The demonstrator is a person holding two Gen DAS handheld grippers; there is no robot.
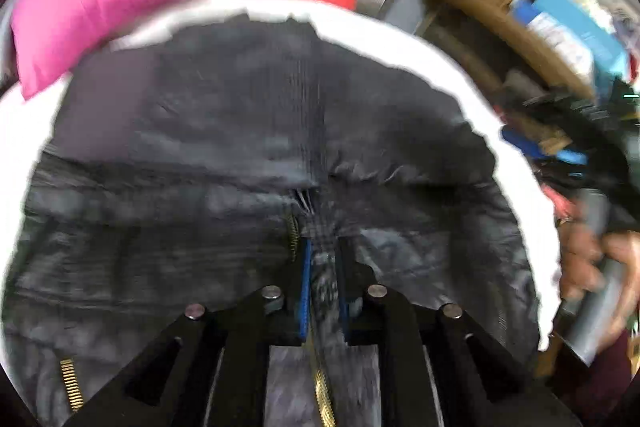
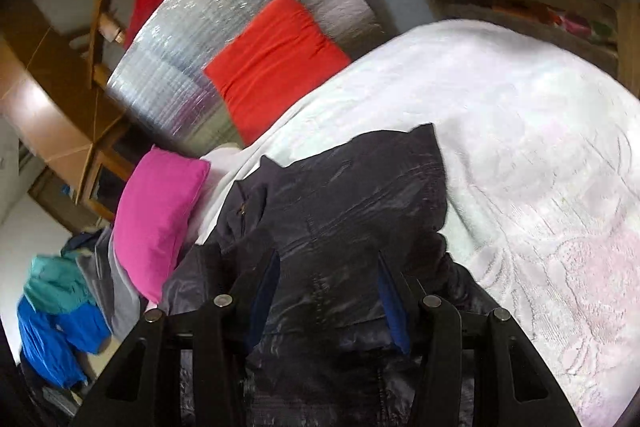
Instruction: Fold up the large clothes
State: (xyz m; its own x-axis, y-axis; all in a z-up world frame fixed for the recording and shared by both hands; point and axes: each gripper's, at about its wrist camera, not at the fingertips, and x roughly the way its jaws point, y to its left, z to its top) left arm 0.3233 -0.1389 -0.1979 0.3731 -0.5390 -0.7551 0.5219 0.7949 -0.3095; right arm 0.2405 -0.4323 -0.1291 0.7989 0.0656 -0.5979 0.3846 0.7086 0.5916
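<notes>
Left claw [image 1: 324, 259] apparently pinches shiny, crumpled black jacket [image 1: 240, 155] near its zipper [image 1: 294, 235].

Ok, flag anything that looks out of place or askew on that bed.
The dark jacket lies rumpled and skewed on the white bedspread, not flat. The left gripper is shut on it by the zipper; the right gripper is open. Nothing looks damaged or spilled.

soft daylight; left view motion-blurred, right sharper; fisheye bends edges, dark corners.
</notes>
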